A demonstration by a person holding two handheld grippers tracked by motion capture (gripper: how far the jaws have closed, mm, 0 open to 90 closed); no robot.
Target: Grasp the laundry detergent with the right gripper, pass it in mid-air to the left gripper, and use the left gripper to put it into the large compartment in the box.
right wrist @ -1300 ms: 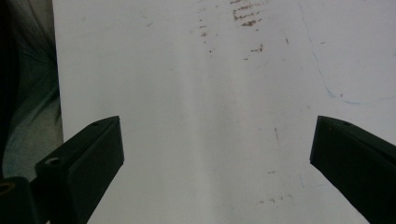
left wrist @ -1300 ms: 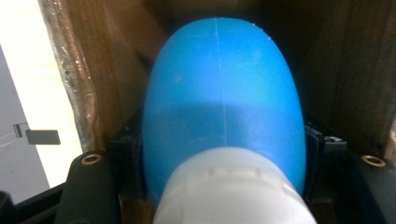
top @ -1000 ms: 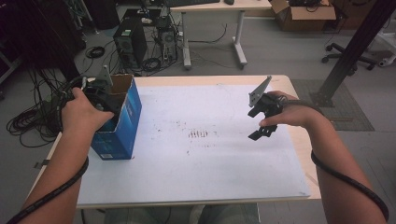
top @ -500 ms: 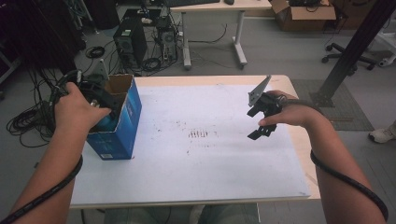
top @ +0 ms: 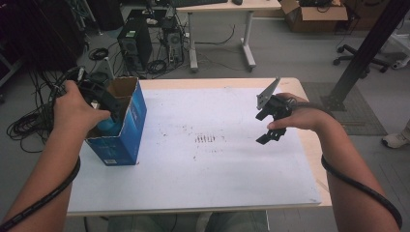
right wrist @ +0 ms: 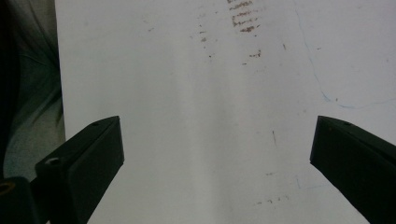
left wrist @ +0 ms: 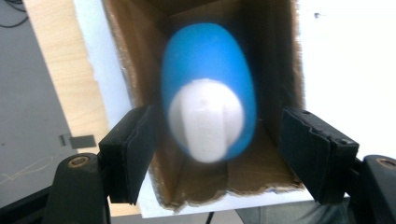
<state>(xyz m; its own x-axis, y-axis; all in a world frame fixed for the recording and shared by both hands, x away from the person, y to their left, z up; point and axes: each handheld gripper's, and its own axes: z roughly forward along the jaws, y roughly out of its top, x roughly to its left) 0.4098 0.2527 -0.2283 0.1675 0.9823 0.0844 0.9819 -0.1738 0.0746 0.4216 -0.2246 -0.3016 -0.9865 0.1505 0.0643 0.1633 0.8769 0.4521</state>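
The step in hand looks like getting the blue bottle out of, or into, the open box, and to do it well the left hand-held gripper [left wrist: 219,154] should stay centred over the box mouth, close evenly on the bottle's widest part rather than on the white cap, and travel straight along the box's long axis so the jaws do not catch the cardboard walls. Largest in the high view is the table [top: 203,193], a white sheet with brownish smudges at its centre, taking up the middle of the frame. At the left edge of that sheet stands the blue box [top: 126,130], upright, its top open and its brown inside visible; the left hand-held gripper hangs right above that opening at the upper left of the frame. In the left gripper view its jaws stand wide apart, one at the lower left and one at the lower right, and neither touches the blue bottle [left wrist: 210,93], which sits between them inside the box, blurred, rounded and smooth, with a white cap [left wrist: 205,119] pointing towards the camera. The right hand-held gripper [top: 269,123] hovers over the table at the right of centre in the high view, well apart from the box, its jaws also spread wide and holding nothing.
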